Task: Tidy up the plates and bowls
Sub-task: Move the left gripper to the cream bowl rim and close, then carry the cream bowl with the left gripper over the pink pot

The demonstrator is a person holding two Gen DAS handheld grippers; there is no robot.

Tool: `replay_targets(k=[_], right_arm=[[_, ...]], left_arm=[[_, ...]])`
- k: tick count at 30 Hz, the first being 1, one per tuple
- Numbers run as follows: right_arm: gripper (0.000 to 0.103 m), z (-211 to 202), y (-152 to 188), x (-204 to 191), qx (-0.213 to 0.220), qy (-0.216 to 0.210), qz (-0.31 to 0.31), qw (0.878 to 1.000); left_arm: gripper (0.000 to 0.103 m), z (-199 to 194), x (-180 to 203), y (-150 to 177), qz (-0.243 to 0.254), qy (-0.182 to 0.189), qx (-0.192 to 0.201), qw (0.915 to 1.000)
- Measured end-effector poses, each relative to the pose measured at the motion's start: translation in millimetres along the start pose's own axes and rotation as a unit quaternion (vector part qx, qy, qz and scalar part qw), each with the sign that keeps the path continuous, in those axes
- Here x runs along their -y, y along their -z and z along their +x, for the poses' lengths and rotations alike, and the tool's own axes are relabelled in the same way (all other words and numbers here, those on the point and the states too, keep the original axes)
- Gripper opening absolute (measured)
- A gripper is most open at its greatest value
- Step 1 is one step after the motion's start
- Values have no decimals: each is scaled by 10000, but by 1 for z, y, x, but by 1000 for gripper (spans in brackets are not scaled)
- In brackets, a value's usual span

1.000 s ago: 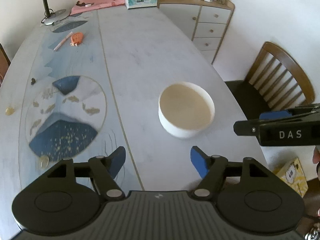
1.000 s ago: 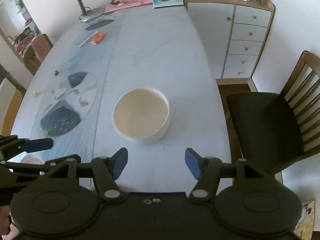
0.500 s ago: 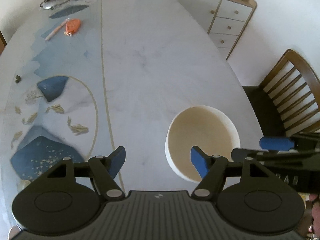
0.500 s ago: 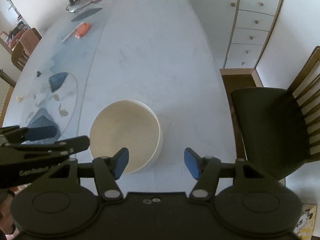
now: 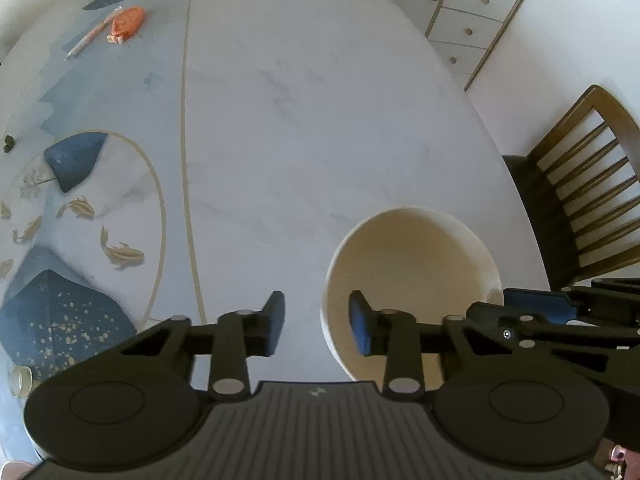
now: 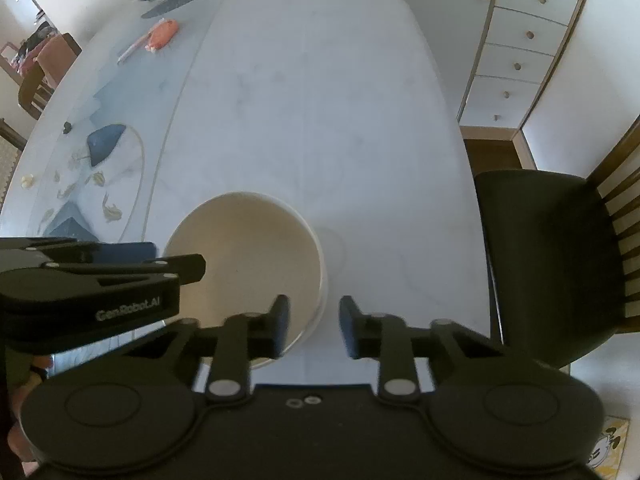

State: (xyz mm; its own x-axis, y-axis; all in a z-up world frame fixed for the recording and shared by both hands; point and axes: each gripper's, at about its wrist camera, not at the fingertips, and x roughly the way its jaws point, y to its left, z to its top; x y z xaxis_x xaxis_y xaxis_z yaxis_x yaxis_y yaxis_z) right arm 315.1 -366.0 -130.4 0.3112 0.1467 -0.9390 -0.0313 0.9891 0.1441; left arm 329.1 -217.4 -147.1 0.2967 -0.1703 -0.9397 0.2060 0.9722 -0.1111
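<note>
The long pale table (image 5: 320, 120), painted with blue shapes and gold fish along one side, lay bare across its middle, which I took as the room left for sorting dishes. A wooden chair (image 5: 580, 208) stood pushed against its right edge and a white chest of drawers (image 6: 520, 40) against the wall beyond. The one dish in sight, a deep cream bowl (image 5: 412, 272), sat upright and empty near the table's near right edge, within my easy reach. I had brought both tools down on it from opposite sides, because a bowl this wide and straight-walled seemed better lifted by two pinches on the rim than by one. My left gripper (image 5: 317, 328) straddled the bowl's left wall, one blue pad inside and one outside; its jaws had just been narrowing, yet a gap showed on either side of the wall, so I counted it not yet clamped. My right gripper (image 6: 313, 328) straddled the right wall likewise, its jaws also just narrowing, pads blurred and apparently short of pressing. An orange object (image 5: 128, 24) and a pen (image 5: 94, 32) lay well apart at the far end.
</note>
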Motion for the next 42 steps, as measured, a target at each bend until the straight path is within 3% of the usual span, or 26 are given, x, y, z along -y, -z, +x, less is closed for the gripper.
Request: replay_targets(k=[3, 7, 16, 25, 42], right_arm=[[20, 0, 0, -1, 12, -3, -14, 10000], [9, -4, 1, 0, 41, -5, -38, 10000], [7, -8, 4, -5, 123, 90, -33, 9999], [6, -29, 13, -9, 311, 55, 5, 9995], [6, -127, 71, -42, 832, 54, -31, 9965]], left_arm=[[20, 1, 4, 1, 27, -11, -10, 10000], [13, -1, 7, 2, 86, -15, 14, 10000], [5, -8, 11, 10, 181, -71, 27, 9998], [5, -34, 11, 22, 175, -40, 166, 9997], [5, -135, 12, 80, 375, 74, 614, 9974]])
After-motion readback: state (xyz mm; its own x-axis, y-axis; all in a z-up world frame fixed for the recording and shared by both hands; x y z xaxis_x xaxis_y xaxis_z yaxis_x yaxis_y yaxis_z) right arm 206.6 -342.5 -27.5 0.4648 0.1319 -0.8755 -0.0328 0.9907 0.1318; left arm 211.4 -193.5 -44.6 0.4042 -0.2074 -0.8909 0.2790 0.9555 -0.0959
